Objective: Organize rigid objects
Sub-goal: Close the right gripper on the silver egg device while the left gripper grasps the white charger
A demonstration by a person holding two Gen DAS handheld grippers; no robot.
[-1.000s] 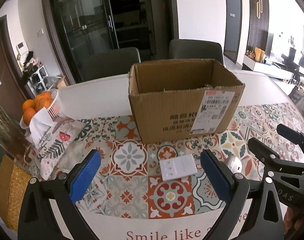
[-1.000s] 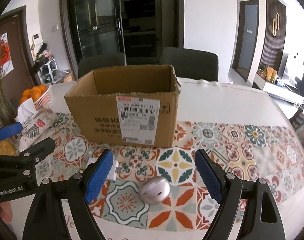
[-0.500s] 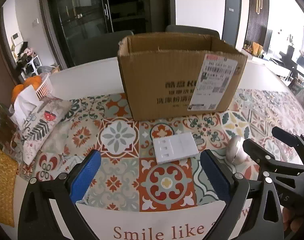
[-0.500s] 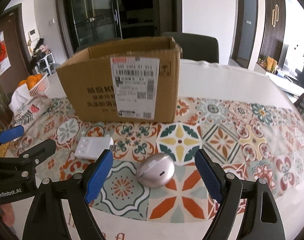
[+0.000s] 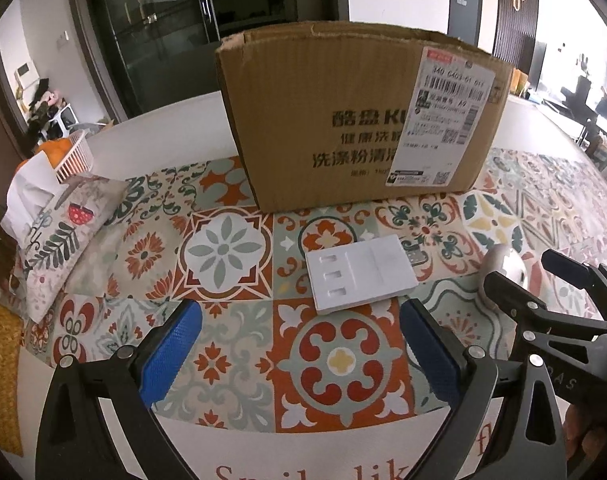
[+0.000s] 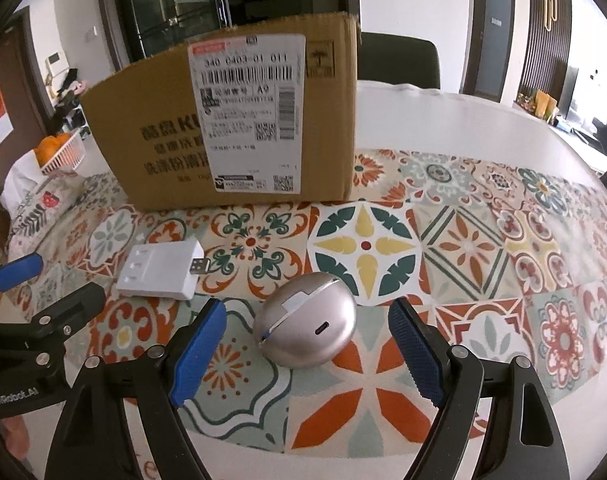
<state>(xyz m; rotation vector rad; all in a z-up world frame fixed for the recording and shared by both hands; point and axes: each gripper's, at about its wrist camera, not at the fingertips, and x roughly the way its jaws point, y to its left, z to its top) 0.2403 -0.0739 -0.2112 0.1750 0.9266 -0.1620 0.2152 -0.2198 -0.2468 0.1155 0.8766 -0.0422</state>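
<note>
A flat white USB hub (image 5: 359, 276) lies on the patterned tablecloth just beyond my left gripper (image 5: 299, 344), which stands open and empty. The same white hub (image 6: 159, 272) shows at the left of the right wrist view. A silver egg-shaped case (image 6: 307, 322) rests on the cloth between the blue pads of my right gripper (image 6: 305, 336), which is open; the pads do not touch it. That case (image 5: 503, 270) peeks out behind the right gripper's black fingers in the left wrist view. A cardboard box (image 5: 359, 124) stands behind both items, its open top out of sight.
A basket of oranges (image 5: 69, 154) and a patterned cloth pouch (image 5: 59, 236) lie at the left. A dark chair (image 6: 397, 60) stands behind the table. White bare tabletop (image 6: 443, 120) stretches right of the box.
Both grippers have sunk toward the table, so the hub, the case and the box look larger and nearer. The box's inside is no longer seen. Jaw widths are unchanged.
</note>
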